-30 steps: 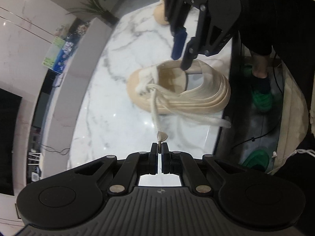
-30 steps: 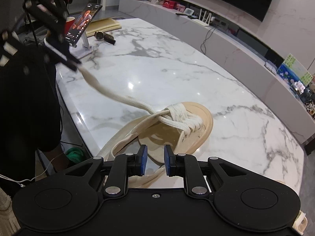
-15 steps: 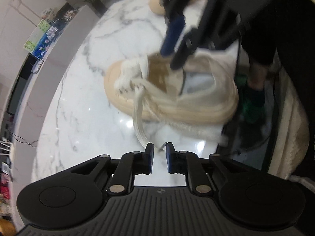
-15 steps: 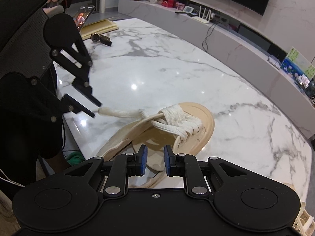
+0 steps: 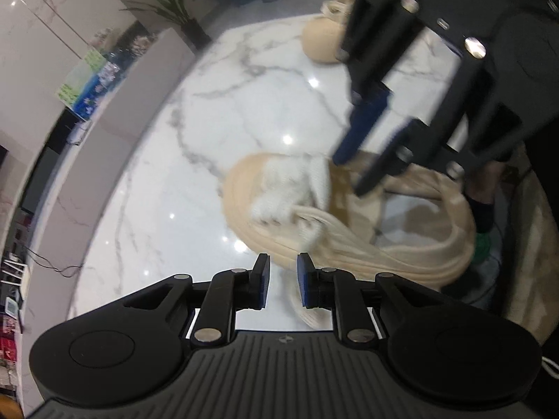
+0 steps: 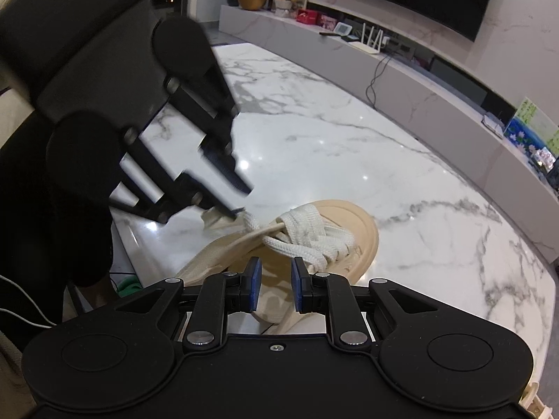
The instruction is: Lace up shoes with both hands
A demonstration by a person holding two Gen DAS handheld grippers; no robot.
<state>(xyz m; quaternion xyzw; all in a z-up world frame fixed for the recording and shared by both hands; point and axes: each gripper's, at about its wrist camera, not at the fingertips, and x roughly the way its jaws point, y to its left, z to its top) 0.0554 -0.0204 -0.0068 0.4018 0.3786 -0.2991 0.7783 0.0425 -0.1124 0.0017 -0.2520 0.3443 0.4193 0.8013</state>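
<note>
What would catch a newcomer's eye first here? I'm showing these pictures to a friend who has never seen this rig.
Probably the beige shoe with thick white laces, lying near the edge of a white marble table. Then the two black tools: the left tool open just short of the shoe's sole with a loose lace end beside it, and the right tool open over the shoe's opening.

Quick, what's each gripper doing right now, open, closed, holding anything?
Left gripper: open, holding nothing; a loose end of the shoelace lies by its right finger.
Right gripper: open, empty, above the shoe.
</note>
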